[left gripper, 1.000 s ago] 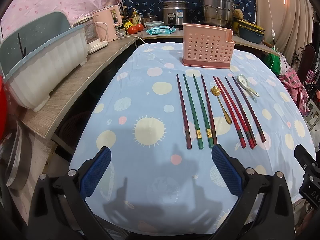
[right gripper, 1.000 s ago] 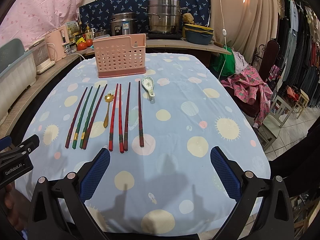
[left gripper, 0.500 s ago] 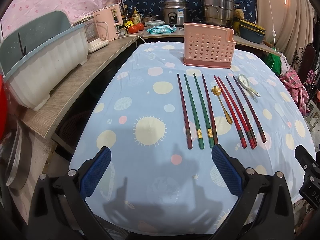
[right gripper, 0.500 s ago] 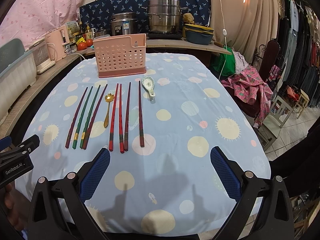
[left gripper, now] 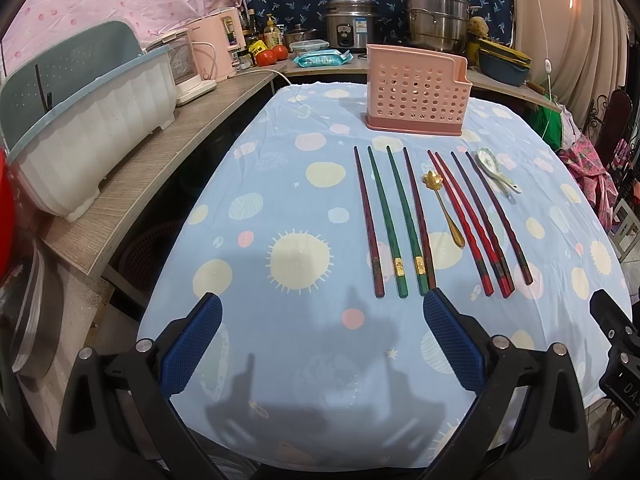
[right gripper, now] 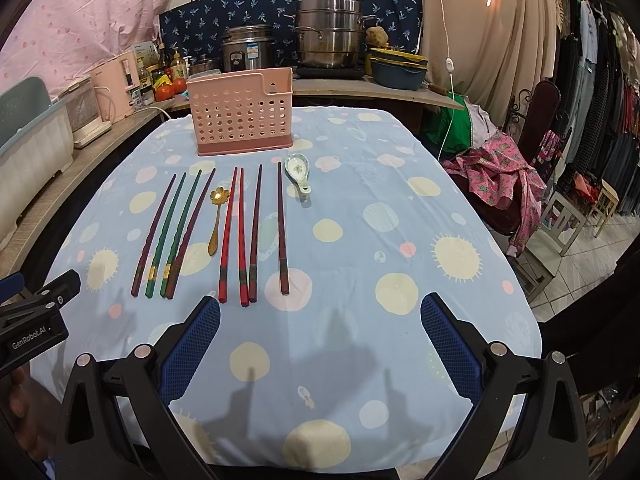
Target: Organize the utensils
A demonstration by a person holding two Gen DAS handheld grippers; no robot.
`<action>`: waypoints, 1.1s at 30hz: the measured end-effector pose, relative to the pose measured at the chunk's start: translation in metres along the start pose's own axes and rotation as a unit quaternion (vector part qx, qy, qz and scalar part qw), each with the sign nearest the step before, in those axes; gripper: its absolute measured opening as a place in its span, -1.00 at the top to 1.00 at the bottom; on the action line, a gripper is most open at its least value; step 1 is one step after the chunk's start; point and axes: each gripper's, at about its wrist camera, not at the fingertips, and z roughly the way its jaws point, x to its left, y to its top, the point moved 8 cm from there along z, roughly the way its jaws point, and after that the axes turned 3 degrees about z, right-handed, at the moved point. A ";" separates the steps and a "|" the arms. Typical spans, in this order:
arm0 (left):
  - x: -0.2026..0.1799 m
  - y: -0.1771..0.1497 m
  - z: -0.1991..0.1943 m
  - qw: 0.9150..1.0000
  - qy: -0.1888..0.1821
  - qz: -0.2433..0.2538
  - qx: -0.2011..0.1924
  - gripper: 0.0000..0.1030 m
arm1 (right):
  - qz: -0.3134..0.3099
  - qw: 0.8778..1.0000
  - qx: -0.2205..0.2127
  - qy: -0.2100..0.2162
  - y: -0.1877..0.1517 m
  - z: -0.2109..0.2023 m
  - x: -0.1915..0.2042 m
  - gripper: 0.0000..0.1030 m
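We see almost no change from a second ago: both tongs hover over the near table edge, and nothing has been lifted, so sorting has yet to begin. Our left gripper (left gripper: pixel 322 342) and right gripper (right gripper: pixel 320 340) gape wide and hold nothing. At twelve o'clock stands the pink perforated utensil holder (right gripper: pixel 244 114). Before it lie eight chopsticks in a row: two green chopsticks (left gripper: pixel 394 220) flanked by dark red ones, then a gold spoon (left gripper: pixel 442 206), red chopsticks (right gripper: pixel 234 236), and a white ceramic spoon (right gripper: pixel 298 172) at one o'clock. Nothing blocks the way on the spotted blue tablecloth (right gripper: pixel 400 240).
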 end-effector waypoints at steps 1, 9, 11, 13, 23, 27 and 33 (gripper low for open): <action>0.000 0.000 0.000 1.000 0.000 0.000 0.000 -0.87 | 0.000 1.000 0.000 0.000 0.000 0.000 0.000 -0.87; 0.000 0.000 0.000 1.000 0.000 0.001 -0.001 -0.87 | 0.000 1.000 0.000 0.000 0.000 0.000 0.000 -0.87; 0.000 -0.001 0.001 1.000 -0.001 0.001 0.000 -0.87 | 0.001 1.000 0.000 0.000 0.000 0.000 0.000 -0.87; -0.001 -0.002 0.002 1.000 -0.001 0.000 0.002 -0.87 | 0.001 1.000 0.000 0.000 0.000 0.000 0.000 -0.87; 0.001 -0.003 0.010 1.000 -0.010 -0.008 0.018 -0.87 | 0.002 1.000 0.004 0.002 0.000 0.003 0.001 -0.87; 0.005 -0.002 0.023 0.999 -0.023 -0.022 0.031 -0.86 | 0.005 1.000 0.008 0.005 -0.002 0.011 -0.006 -0.87; -0.005 0.003 0.055 0.998 -0.038 -0.019 0.051 -0.62 | 0.008 1.000 0.019 0.006 -0.002 0.024 -0.007 -0.87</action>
